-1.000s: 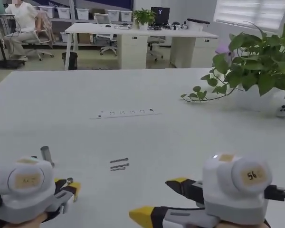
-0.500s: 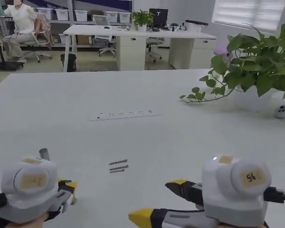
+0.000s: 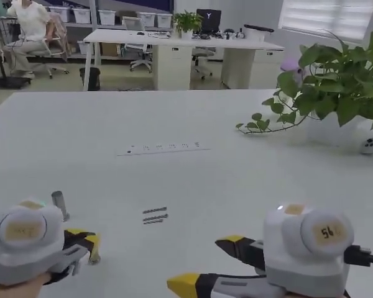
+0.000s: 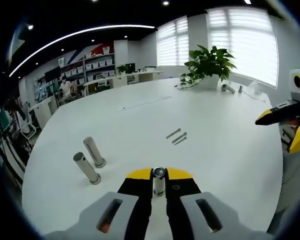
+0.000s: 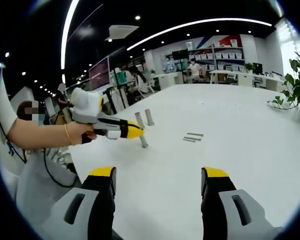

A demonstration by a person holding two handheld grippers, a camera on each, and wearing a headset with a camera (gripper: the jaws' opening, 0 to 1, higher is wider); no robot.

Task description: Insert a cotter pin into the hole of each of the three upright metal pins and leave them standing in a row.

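In the head view we see the left claw (image 3: 87, 241) low at the left with its yellow tips together. The right claw (image 3: 206, 264) is low at the right, its tips spread wide and bare. Three cotter pins (image 3: 154, 215), thin and grey, lie side by side on the white tabletop (image 3: 193, 180) between the two claws. An upright pin (image 3: 60, 205), a short grey metal cylinder, stands just beyond the left claw.

In the left gripper view the claw is clamped on the held pin (image 4: 159, 181), a shiny cylinder with a dark hollow in its top. Two more stand near each other at the left, each on a wider flat foot, well apart from the cotter pins.

In the right gripper view the jaws gape with nothing between them. Ahead, the held pin hangs upright below the left claw's tips. We cannot tell whether its foot touches the tabletop.
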